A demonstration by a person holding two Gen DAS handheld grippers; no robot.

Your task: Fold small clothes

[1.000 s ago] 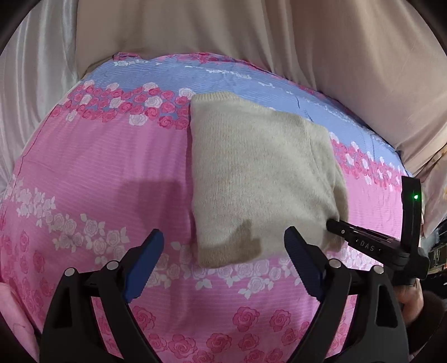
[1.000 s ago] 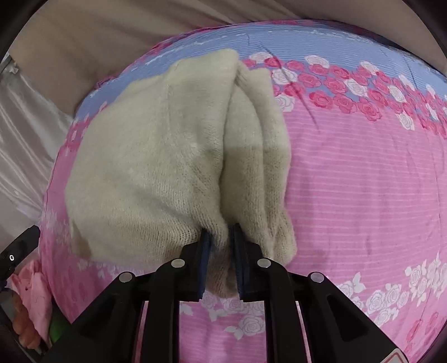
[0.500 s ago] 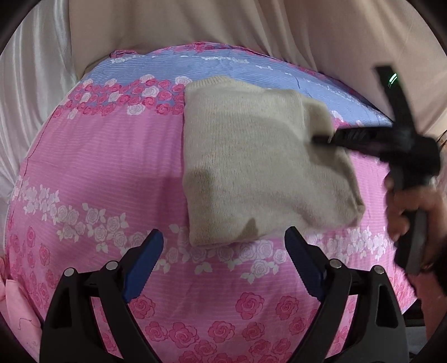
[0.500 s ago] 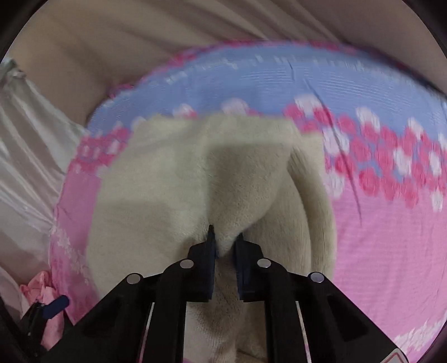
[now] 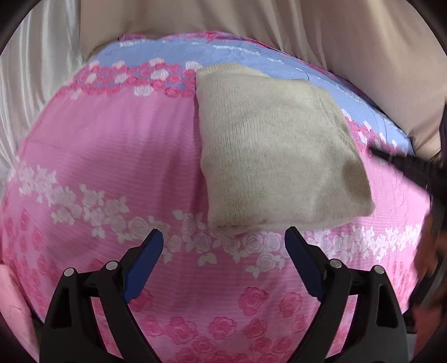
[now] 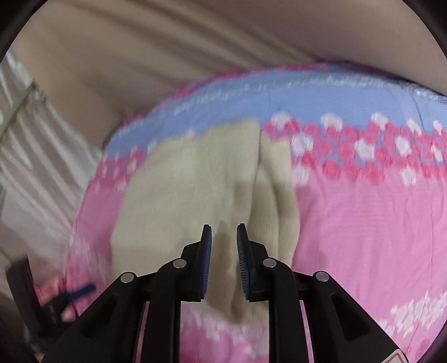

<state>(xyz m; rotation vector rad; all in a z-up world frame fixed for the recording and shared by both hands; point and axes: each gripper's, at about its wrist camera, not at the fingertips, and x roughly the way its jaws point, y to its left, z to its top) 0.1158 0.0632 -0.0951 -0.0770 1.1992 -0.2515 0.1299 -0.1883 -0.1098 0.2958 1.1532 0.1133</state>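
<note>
1. On the pink rose-print bedsheet [image 5: 111, 156], toward its blue far band, a beige knit garment [image 5: 276, 148] lies folded into a compact, roughly square stack.
2. Just short of the garment's near edge, the left gripper [image 5: 223, 248] hovers with its jaws spread wide and nothing between them, probably placed to tidy or press that edge.
3. At the garment's right side, the right gripper [image 6: 224, 243] has its jaws a little apart; knit shows in the gap, but nothing is pinched, so it reads as released.
4. Beyond the garment, a draped beige curtain [image 5: 279, 25] hangs.
5. Judging from the neat stack, the fold looks essentially finished.
</note>
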